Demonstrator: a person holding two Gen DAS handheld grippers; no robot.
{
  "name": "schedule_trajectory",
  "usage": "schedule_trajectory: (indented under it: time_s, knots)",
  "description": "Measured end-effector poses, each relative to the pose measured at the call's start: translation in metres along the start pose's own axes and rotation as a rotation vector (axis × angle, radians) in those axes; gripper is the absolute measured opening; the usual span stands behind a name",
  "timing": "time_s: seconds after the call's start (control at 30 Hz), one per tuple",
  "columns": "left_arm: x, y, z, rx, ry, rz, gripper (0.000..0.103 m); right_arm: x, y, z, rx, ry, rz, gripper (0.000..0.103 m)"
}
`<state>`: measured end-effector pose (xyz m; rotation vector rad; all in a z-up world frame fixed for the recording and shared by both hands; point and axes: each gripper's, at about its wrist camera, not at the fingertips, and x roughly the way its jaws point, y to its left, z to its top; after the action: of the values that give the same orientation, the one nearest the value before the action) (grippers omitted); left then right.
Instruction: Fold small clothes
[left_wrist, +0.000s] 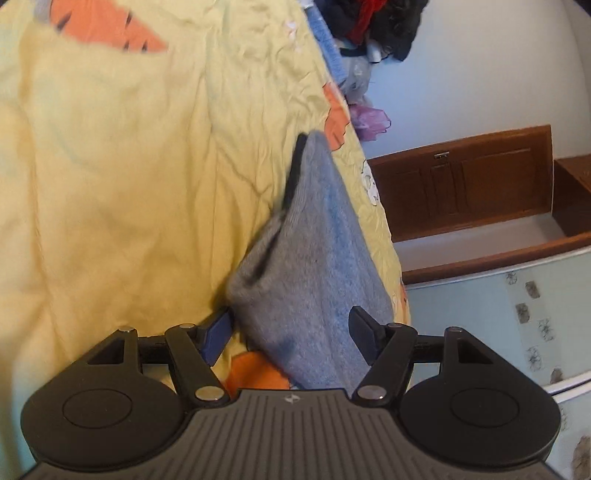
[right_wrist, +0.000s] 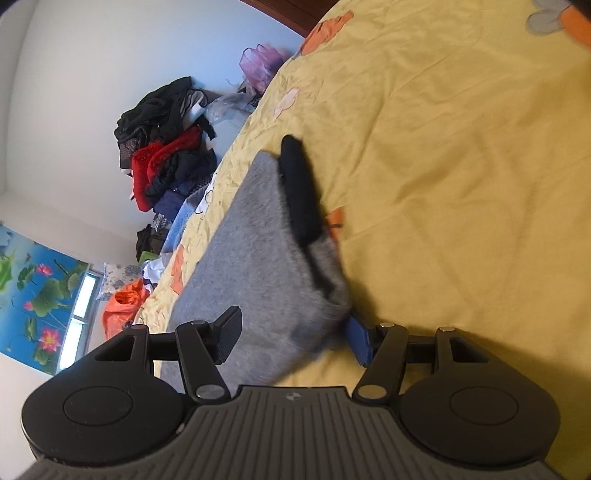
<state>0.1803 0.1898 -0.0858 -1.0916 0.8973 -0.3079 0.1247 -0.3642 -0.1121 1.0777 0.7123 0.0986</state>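
A folded grey knit garment with a black band along one edge lies on the yellow bedsheet, which is printed with orange carrots. My left gripper is open. Its fingers straddle the garment's near end, the blue pad beside one edge and the black finger over the other. In the right wrist view the same grey garment and its black band lie on the sheet. My right gripper is open around the near corner, with grey cloth between the spread fingers.
A pile of black, red and blue clothes lies at the bed's far edge against the pale wall, also in the left view. A purple bag and an orange plastic bag sit by the pile. A wooden door stands beyond the bed.
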Motion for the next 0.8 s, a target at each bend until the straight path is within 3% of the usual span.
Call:
schedule_trajectory:
  time_s: [0.17, 0.2, 0.23, 0.27, 0.3, 0.4, 0.5, 0.67, 0.8]
  knots:
    - [0.007, -0.004, 0.002, -0.035, -0.038, 0.014, 0.067, 0.022, 0.01, -0.003, 0.002, -0.021, 0.01, 0.063]
    - [0.009, -0.006, 0.002, -0.027, -0.047, 0.028, 0.061, 0.025, 0.012, -0.002, 0.011, -0.025, 0.011, 0.063]
    - [0.012, -0.008, 0.001, -0.006, -0.056, 0.059, 0.05, 0.027, 0.012, -0.001, 0.022, -0.028, 0.016, 0.062]
    - [0.017, -0.012, 0.001, 0.022, -0.054, 0.114, 0.025, 0.03, 0.013, -0.001, 0.028, -0.033, 0.022, 0.062]
    - [0.023, -0.014, -0.001, 0.047, -0.053, 0.163, 0.008, 0.033, 0.014, -0.002, 0.029, -0.038, 0.025, 0.057]
    - [0.028, -0.024, -0.003, 0.144, -0.102, 0.217, 0.006, 0.046, 0.012, -0.002, 0.038, -0.017, 0.014, 0.013]
    - [0.025, -0.04, -0.004, 0.207, -0.118, 0.265, 0.004, 0.049, 0.016, -0.004, 0.009, -0.042, -0.012, 0.013]
    - [-0.027, -0.071, -0.016, 0.307, -0.152, 0.17, 0.004, 0.01, 0.042, -0.006, -0.067, -0.07, 0.095, 0.012]
    - [-0.063, -0.058, -0.037, 0.299, -0.141, 0.164, 0.004, -0.03, 0.042, -0.02, -0.094, -0.046, 0.136, 0.012]
